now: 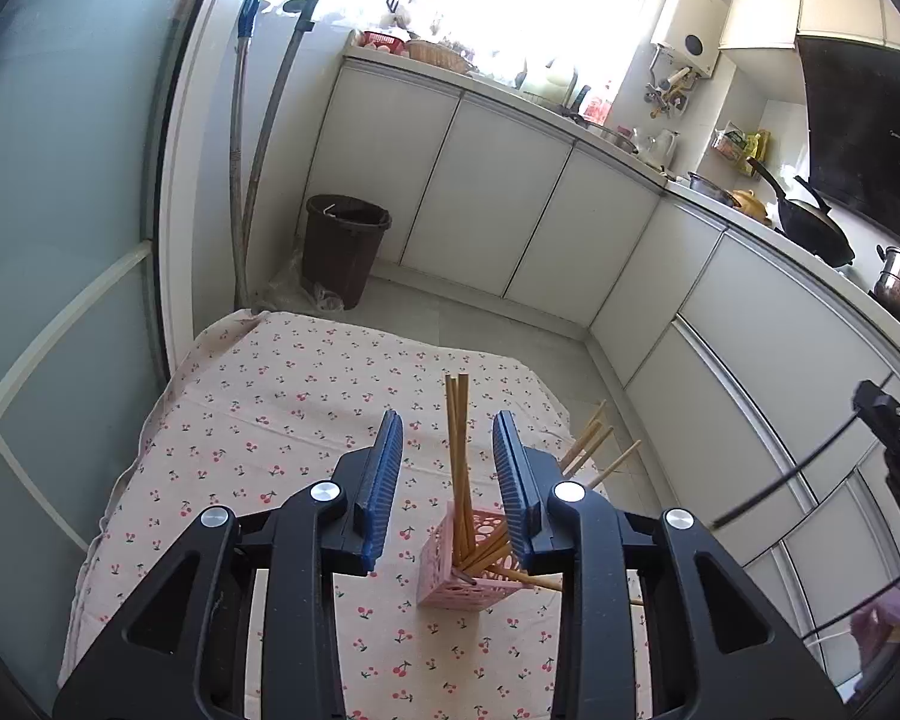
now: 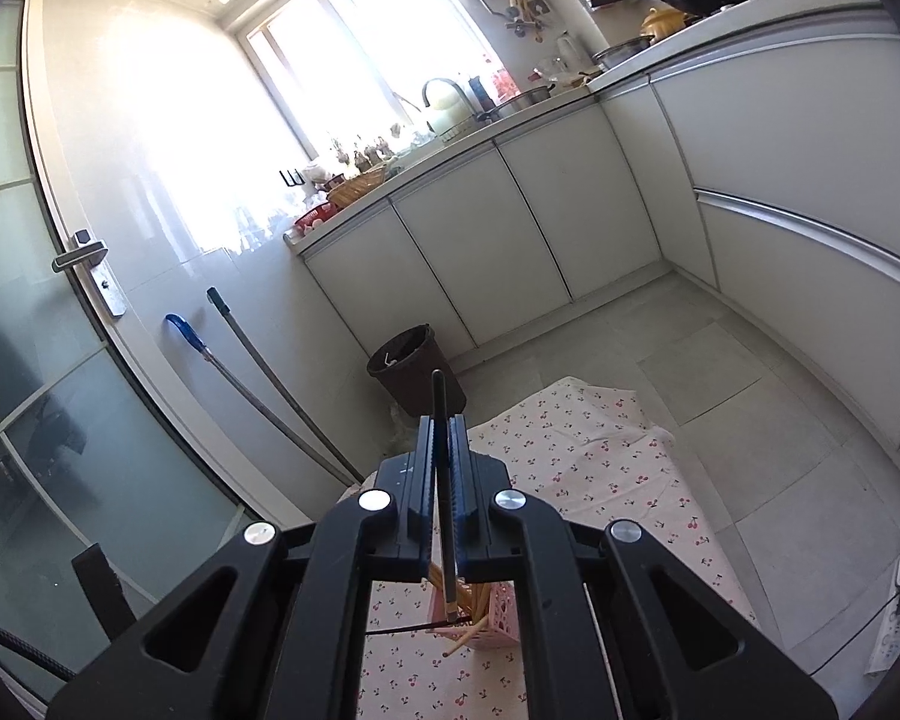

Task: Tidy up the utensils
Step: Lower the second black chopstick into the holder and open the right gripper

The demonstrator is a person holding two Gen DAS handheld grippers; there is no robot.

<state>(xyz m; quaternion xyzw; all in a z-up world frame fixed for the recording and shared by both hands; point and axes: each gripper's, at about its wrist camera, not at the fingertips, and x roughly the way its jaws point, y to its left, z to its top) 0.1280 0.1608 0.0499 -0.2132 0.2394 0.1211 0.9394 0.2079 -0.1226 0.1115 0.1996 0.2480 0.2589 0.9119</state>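
Left wrist view: the left tongs [image 1: 447,468] are spread wide with nothing in them, hovering over a pink perforated plastic utensil holder [image 1: 463,564] that sits on the cherry-print cloth on the desk [image 1: 270,414]. A bunch of tan wooden chopsticks [image 1: 457,450] stick out of the holder, some upright, some leaning right.

Right wrist view: the right tongs [image 2: 444,438] are clamped on a thin dark chopstick [image 2: 440,396], held nearly upright, its lower end right over the same pink holder [image 2: 501,612] with chopsticks [image 2: 471,630] in it.
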